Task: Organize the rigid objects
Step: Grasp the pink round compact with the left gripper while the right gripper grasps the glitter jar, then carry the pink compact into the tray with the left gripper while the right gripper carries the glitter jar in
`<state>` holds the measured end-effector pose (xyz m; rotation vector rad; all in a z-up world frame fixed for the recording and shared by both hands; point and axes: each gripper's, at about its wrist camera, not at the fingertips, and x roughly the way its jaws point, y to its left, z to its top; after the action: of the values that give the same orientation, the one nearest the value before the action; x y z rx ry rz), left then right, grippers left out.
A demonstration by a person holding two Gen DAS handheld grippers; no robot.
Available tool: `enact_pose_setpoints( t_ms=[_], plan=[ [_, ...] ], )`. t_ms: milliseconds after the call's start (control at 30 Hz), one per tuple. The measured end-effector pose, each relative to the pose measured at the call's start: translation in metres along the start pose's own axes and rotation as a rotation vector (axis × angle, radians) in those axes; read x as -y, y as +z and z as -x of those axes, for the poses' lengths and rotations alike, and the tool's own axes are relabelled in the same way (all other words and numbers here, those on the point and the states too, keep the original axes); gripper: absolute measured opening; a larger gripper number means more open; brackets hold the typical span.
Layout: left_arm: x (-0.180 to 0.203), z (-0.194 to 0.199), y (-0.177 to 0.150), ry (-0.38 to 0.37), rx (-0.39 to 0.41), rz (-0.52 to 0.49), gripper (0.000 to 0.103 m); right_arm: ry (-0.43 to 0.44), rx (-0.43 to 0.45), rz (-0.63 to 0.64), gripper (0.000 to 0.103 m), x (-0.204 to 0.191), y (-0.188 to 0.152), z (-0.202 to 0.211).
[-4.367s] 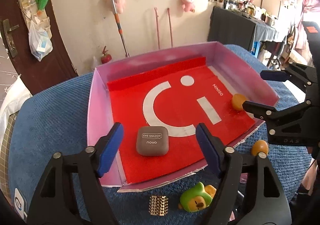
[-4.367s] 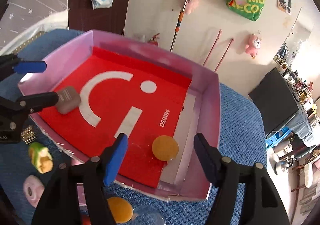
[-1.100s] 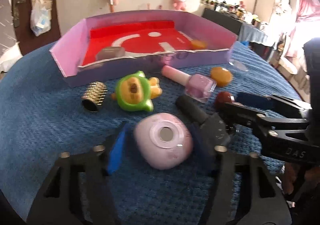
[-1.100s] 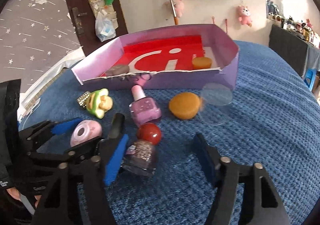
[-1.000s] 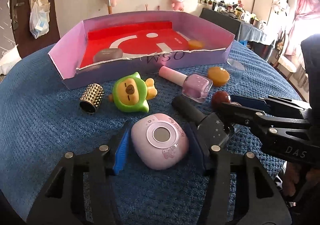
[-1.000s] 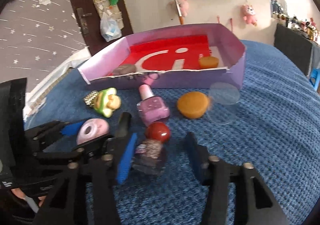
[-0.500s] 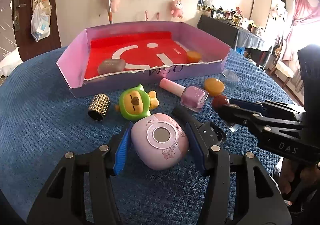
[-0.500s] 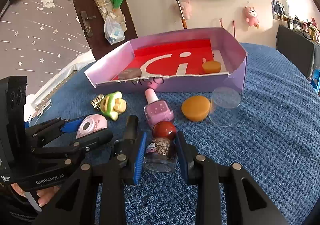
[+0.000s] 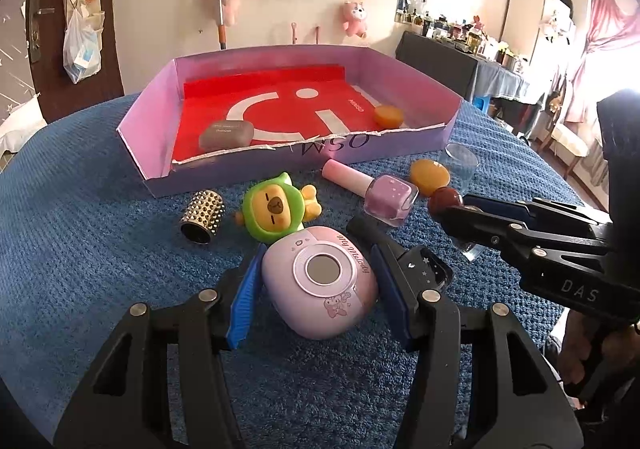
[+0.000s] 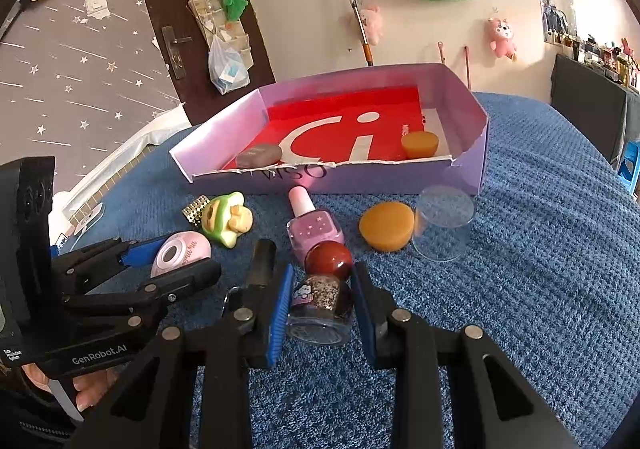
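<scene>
Right wrist: right tool (image 10: 320, 299) clamped on glitter polish bottle (image 10: 320, 307); left tool (image 9: 316, 283) gripping pink compact (image 9: 320, 281).

Two black plastic hand-held grippers with blue finger pads

The left hand-held gripper (image 9: 318, 281) has angular black arms with triangular cut-outs, silver round screw heads at the joints and flat blue pads (image 9: 242, 303); its side reads "GenRobot.AI" in white. The right hand-held gripper (image 10: 322, 299) is built alike, with "DAS" lettered on its side. A hand (image 10: 86, 389) shows at the left handle.
</scene>
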<state>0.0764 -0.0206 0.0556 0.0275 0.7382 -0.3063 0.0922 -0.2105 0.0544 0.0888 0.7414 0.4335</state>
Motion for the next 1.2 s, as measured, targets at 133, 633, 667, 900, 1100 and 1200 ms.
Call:
enact_pose_setpoints(
  t_ms=[133,633,667,900,1100,1200],
  plan=[
    [0.0,0.005,0.006,-0.004,0.015,-0.005,0.052,0.002,0.007,0.004,0.033,-0.001,0.003,0.002],
    [-0.005,-0.002,0.078,-0.074,0.037,-0.014,0.052,0.017,0.054,0.013,0.033,0.011,0.062,0.004],
    [-0.005,-0.005,0.082,-0.076,0.036,-0.022,0.052,0.018,0.057,0.013,0.033,0.013,0.07,0.003],
    [-0.004,-0.038,0.118,-0.123,-0.01,-0.098,0.052,0.028,0.038,0.025,0.033,0.027,0.11,-0.018],
    [-0.007,-0.075,0.134,-0.161,-0.082,-0.156,0.052,0.057,-0.021,0.028,0.033,0.041,0.133,-0.05],
    [-0.008,-0.092,0.135,-0.174,-0.12,-0.176,0.052,0.065,-0.071,0.04,0.033,0.046,0.138,-0.069]
  ],
)
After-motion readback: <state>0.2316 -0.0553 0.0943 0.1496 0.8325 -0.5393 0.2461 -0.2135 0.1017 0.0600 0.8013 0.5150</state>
